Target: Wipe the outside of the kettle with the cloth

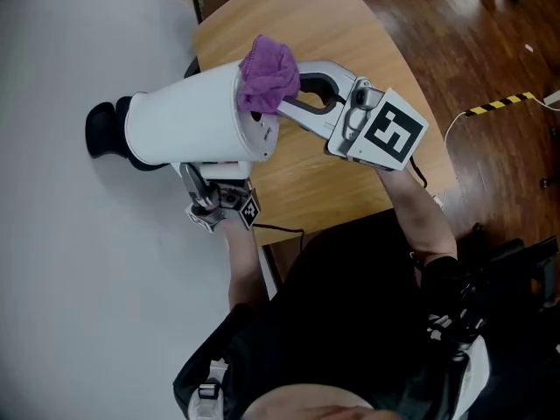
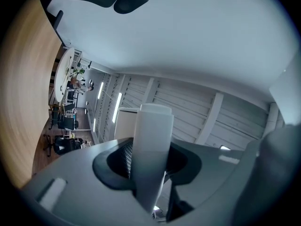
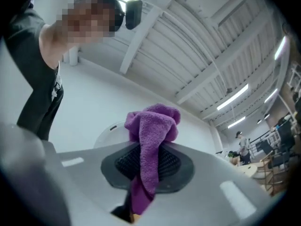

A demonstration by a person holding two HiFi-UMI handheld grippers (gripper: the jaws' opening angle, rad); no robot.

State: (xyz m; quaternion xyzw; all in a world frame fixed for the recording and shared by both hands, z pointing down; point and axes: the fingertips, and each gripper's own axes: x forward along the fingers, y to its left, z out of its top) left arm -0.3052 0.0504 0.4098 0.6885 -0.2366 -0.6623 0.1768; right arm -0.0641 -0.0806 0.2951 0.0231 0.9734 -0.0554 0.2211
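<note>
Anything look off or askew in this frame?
Only the kettle: it lies tipped on its side rather than upright, black top end toward the left of the head view, and the left gripper has its jaws clamped on the handle. The right gripper holds the purple cloth at its base rim. No spill or damage shows.

Head view: from above the person, looking steeply down, with the white kettle [image 1: 188, 121] near at 10 o'clock. Left gripper view: tilted upward, pressed close on the kettle handle [image 2: 151, 145]. Right gripper view: tilted upward, close on the purple cloth [image 3: 153, 126], shared with the head view at 12 o'clock.
</note>
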